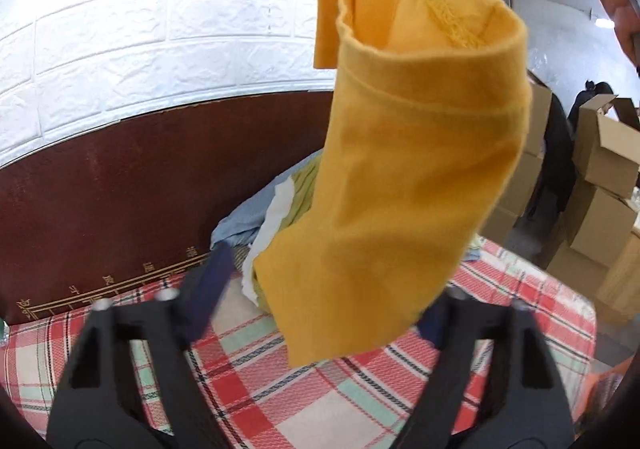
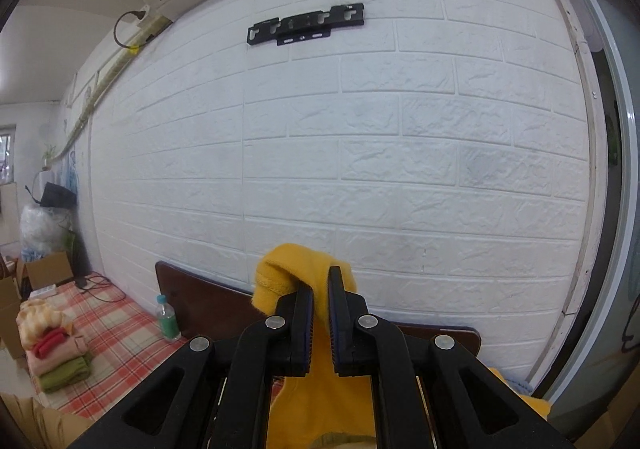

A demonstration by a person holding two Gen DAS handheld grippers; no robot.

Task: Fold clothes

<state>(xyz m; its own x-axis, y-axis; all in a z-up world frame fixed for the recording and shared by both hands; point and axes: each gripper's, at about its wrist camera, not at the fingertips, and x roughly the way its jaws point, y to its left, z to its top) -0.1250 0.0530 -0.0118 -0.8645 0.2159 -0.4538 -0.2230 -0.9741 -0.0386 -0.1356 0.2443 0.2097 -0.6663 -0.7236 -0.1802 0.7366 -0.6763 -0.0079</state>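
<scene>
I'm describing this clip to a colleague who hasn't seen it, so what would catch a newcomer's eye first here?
First, the bright mustard-yellow cotton garment hanging in mid-air over the red-and-green plaid bedcover, pinched at its top by the shut right gripper. The left gripper stands open around its lower hem, pads not pressing. Behind, a white embossed brick-pattern wall, with a stack of folded clothes at the bed's far left.

Mustard-yellow garment against a white brick-pattern wall and a dark brown headboard; bed cover plaid in red, white and mint green with thin black lines. Unfolded pile in pale blue, white and olive green; folded stack in yellow, red, pink and green. Black grippers with dark blue pads.
</scene>
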